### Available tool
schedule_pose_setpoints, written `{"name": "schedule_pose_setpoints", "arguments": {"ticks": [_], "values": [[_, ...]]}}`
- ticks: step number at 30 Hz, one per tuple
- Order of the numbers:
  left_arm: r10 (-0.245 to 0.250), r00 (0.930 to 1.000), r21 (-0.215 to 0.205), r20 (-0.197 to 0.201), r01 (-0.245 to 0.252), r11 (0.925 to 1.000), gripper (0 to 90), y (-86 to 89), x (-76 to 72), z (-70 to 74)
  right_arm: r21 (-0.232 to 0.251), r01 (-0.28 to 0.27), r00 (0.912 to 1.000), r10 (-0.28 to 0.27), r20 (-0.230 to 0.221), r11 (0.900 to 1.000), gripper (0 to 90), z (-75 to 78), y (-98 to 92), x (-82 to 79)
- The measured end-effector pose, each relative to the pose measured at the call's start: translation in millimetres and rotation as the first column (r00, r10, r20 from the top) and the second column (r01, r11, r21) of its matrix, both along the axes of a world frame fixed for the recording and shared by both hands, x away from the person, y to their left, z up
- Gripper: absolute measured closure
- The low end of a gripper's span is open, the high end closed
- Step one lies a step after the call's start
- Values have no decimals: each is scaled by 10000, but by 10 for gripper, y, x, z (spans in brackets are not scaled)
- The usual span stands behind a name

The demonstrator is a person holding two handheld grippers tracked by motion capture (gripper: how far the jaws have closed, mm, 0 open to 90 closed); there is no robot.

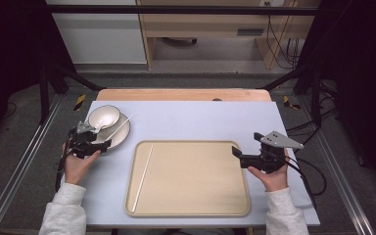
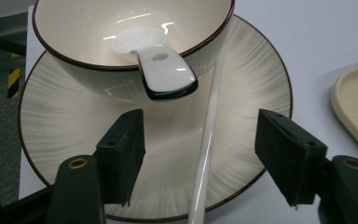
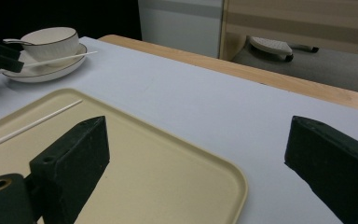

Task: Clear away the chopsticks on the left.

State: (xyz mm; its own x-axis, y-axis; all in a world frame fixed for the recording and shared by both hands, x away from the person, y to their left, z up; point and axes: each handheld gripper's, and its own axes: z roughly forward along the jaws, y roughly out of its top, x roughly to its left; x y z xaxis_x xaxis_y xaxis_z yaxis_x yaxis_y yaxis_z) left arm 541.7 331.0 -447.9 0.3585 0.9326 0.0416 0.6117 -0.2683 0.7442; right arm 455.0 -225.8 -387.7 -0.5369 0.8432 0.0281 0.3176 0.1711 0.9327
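Reaching for the chopstick (image 2: 208, 140) on the plate (image 2: 74, 135), lower centre of the left gripper view. Left tongs (image 2: 212, 158) spread astride it, not pinching. Right tongs (image 3: 196, 172) spread, empty, over the tray (image 3: 168, 186) edge. Next, probably: lower, close squarely, lift clear of bowl (image 2: 98, 28) and spoon (image 2: 165, 74).

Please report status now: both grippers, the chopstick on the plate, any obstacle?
Left gripper open, astride chopstick on plate, not gripping. Right gripper open, idle beside tray. Spoon handle overhangs bowl nearby.
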Motion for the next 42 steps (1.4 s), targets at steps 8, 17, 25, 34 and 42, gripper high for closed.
{"name": "schedule_pose_setpoints", "arguments": {"ticks": [8, 17, 25, 34, 42], "values": [[-132, 9994, 72, -323, 135, 9999, 567, -18, 76, -68, 5, 25, 10000, -25, -44, 10000, 67, -8, 12, 5], [-318, 9984, 189, -468, 328, 9993, 725, -65, 94, -98, 8, 10, 10000, -10, -19, 10000, 67, -2, 4, 2], [-432, 9973, 149, -591, 442, 9989, 803, -85, 93, -103, -5, 11, 10000, -11, -28, 10000, 67, -4, 5, 3], [-519, 9969, 114, -586, 526, 9985, 838, -144, 74, -93, 15, 27, 10000, -27, -16, 10000, 67, 3, -1, -2], [-619, 9969, -43, -489, 617, 9981, 841, -198, 6, -7, 40, 71, 10000, -71, 9, 10000, 67, 15, -12, -14]]}}
